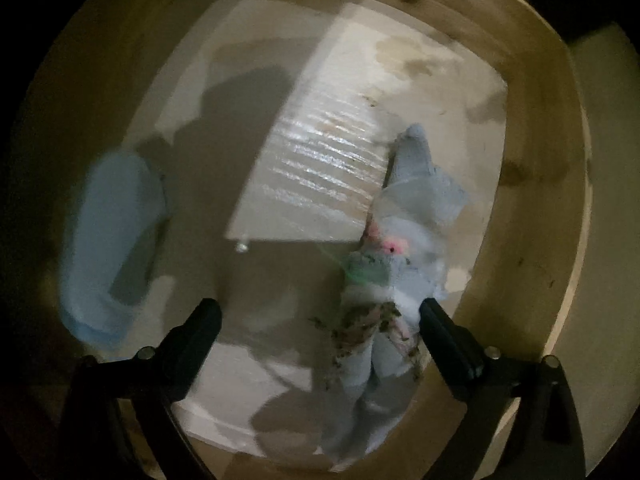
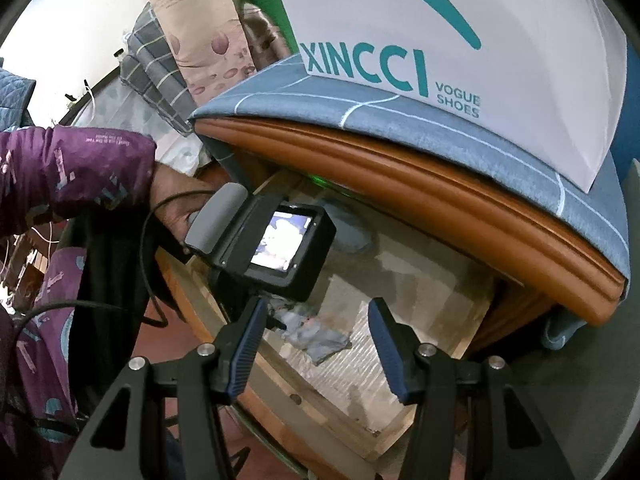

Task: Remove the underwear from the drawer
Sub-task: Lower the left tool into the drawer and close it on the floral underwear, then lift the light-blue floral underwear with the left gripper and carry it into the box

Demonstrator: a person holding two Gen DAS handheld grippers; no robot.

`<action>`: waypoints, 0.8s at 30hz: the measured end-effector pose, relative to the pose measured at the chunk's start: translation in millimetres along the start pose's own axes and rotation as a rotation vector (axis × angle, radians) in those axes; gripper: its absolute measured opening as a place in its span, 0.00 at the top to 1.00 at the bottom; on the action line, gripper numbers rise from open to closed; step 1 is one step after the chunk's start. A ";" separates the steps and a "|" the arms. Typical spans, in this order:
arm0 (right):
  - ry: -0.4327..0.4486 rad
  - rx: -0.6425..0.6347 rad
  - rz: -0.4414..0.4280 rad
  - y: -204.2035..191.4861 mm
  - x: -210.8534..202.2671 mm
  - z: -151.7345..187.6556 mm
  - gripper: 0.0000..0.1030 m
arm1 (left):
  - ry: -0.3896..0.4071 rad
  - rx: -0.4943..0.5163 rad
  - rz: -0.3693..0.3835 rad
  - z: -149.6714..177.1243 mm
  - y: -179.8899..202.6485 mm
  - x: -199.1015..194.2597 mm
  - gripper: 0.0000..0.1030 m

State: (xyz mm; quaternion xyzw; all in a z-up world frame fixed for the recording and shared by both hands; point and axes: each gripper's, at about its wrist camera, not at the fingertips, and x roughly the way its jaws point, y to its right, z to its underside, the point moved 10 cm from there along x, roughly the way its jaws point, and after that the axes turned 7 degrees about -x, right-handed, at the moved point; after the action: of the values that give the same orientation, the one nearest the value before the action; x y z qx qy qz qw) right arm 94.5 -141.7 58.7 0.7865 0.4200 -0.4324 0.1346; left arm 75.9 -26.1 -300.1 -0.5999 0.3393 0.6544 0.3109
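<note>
In the left wrist view I look straight down into the wooden drawer (image 1: 536, 184). A crumpled underwear bundle (image 1: 400, 248), pale blue and white with a floral piece, lies on the lined drawer bottom. My left gripper (image 1: 320, 314) is open just above it, and the bundle's lower part lies between the fingers, close to the right finger (image 1: 436, 320). In the right wrist view my right gripper (image 2: 318, 340) hangs open over the drawer with nothing between its blue pads. Beyond them the same underwear bundle (image 2: 320, 338) shows, below the camera housing (image 2: 276, 248) on the left gripper.
A second light blue cloth (image 1: 112, 240) lies at the drawer's left side. White ribbed liner (image 1: 320, 168) covers part of the bottom. A blue cloth and a white shoe box (image 2: 460, 40) sit on the cabinet top above the drawer. A hand in a purple sleeve (image 2: 72, 172) holds the left gripper.
</note>
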 end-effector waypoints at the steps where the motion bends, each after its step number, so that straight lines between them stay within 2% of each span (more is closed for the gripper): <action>1: -0.006 0.000 0.003 -0.8 4.9 0.8 0.47 | 0.000 -0.018 0.008 1.9 1.3 -0.7 0.17; 2: -0.014 -0.002 0.007 0.1 9.7 2.2 0.47 | -0.003 -0.020 0.020 3.1 5.3 -3.3 0.32; 3: -0.020 -0.004 0.010 0.2 21.3 4.3 0.47 | -0.004 -0.019 0.038 4.2 13.1 -6.4 0.68; 4: -0.029 -0.008 0.015 -0.7 21.0 4.7 0.47 | -0.002 -0.019 0.053 4.5 22.2 -9.9 0.80; 6: -0.040 -0.008 0.022 -1.7 37.3 10.0 0.47 | 0.026 0.021 -0.034 3.9 28.2 -14.6 0.85; 8: -0.044 -0.008 0.028 -1.2 45.6 13.8 0.47 | 0.062 -0.018 -0.062 2.5 20.9 -21.1 0.85; 16: -0.077 -0.004 0.064 3.0 64.9 27.6 0.43 | 0.188 -0.110 -0.073 14.1 10.7 -73.0 0.86; 24: -0.145 -0.081 0.112 -5.9 85.8 38.1 0.43 | 0.421 -0.239 -0.058 24.7 13.7 -170.4 0.85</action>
State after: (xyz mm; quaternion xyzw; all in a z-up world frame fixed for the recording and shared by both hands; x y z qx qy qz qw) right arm 91.7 -113.3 -30.9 0.7693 0.3817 -0.4626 0.2204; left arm 65.3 -13.8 -128.1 -0.7653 0.2992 0.5412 0.1788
